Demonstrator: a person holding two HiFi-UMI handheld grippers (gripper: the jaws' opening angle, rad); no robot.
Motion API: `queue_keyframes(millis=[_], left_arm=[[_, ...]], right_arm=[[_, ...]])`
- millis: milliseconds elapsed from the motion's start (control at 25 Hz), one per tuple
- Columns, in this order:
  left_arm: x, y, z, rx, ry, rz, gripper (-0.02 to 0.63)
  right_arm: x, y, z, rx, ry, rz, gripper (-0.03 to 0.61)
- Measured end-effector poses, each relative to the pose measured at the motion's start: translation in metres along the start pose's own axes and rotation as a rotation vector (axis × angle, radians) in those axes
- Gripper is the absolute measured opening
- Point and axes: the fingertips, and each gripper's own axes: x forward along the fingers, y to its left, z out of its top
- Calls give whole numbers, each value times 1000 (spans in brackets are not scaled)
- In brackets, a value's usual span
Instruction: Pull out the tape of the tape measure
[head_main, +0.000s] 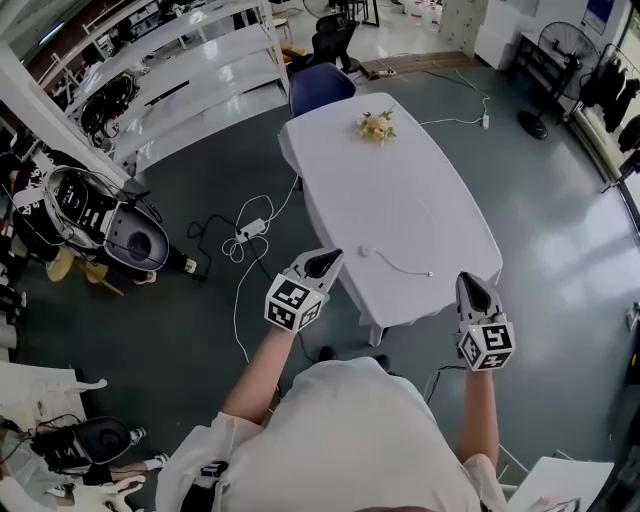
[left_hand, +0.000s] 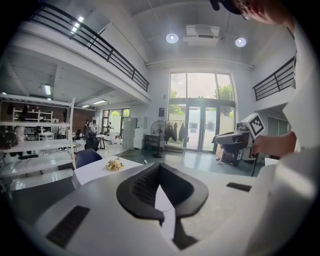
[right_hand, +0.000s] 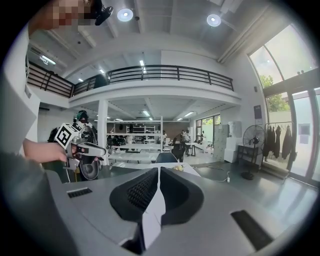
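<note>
**Both claws clenched on nothing at the table's near edge — tape measure out on the top**

Room: a big hall with a grey floor (head_main: 540, 300), white shelving (head_main: 200, 60) on the left and loose cables (head_main: 245, 232) looping beside the table.

Surface: a long white table (head_main: 430, 190) with a blue chair (head_main: 320, 85) at the far end and a small bunch of flowers (head_main: 376, 126) near it. The top is otherwise bare.

Task's thing: the tape measure (head_main: 365, 251) is a small round white case towards the near end. A thin strip (head_main: 402, 266) trails right from it. It is too small to be sure, but it reads as tape lying drawn out some way.

Your left gripper (head_main: 328, 260) and right gripper (head_main: 470, 283) hover on either side of the near edge. Both are shut tight and empty, and neither touches the case.

Step, as a judgement: this fits either the approach before a pull or the stand-off after one. If more tape is wanted, you need one claw to pin the case and the other to pinch the strip's free end — a thin, flat target.
</note>
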Motion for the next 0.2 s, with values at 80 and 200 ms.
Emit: queue_keyframes(millis=[80,200], left_arm=[[-10,3,0,0,0,-2,8],[-41,14,3,-2,0,-6,8]], right_arm=[[-1,9,3,0,-2,-1,40],[-4,40,16,0,-5,-5,40]])
